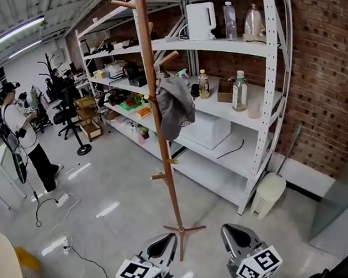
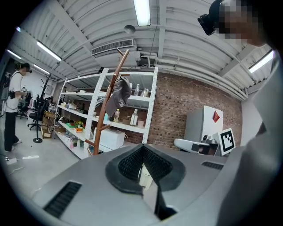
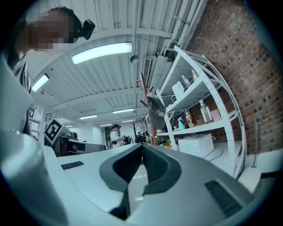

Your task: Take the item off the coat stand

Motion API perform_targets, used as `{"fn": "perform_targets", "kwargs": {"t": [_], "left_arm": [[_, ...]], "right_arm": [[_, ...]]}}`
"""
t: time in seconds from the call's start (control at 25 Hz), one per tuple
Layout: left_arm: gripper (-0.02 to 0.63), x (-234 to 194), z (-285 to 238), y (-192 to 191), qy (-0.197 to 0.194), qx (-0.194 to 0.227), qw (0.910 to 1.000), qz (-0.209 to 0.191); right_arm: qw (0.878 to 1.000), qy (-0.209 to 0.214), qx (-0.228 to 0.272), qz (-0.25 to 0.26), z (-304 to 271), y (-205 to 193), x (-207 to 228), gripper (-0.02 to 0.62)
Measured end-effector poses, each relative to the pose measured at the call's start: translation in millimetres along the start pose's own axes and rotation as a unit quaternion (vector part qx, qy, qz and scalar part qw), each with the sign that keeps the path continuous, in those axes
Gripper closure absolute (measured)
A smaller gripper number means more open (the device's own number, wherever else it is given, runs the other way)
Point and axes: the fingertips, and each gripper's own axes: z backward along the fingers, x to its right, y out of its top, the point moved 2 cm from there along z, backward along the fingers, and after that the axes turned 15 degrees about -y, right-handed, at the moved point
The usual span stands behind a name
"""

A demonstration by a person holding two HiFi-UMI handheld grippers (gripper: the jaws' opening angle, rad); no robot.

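Your left gripper (image 1: 167, 241) and right gripper (image 1: 231, 234) sit low in the head view, on either side of the foot of the wooden coat stand (image 1: 149, 50), and both point level. In its own view, each gripper has its jaws together with the dark pads meeting at the tips and nothing between them. The grey cap (image 1: 175, 107) hangs on a peg about halfway up the stand's pole, well apart from both grippers. From your left gripper view the cap (image 2: 118, 98) shows up and to the left of the jaws. From your right gripper view it (image 3: 155, 114) hangs just above and right of the tips. Behind the stand is a white shelving rack (image 1: 262, 114) against a brick wall (image 1: 326, 78), with a small white bin (image 1: 269, 192) by its corner post. A person (image 1: 21, 129) stands far off at the left.
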Motion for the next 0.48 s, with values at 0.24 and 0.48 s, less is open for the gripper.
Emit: {"fn": "perform_targets", "kwargs": {"t": [0.24, 0.48], "left_arm": [[0.6, -4.9, -33.5, 3.3, 0.008, 0.004, 1.0, -0.001], [0.6, -8.8, -60.2, 1.1, 0.012, 0.021, 0.9997, -0.001]], "right_arm": [[1.0, 0.009, -0.002, 0.014, -17.5, 4.9, 26.0, 0.588], [1.0, 0.008, 0.001, 0.005, -31.5, 10.2, 61.4, 0.588]]}}
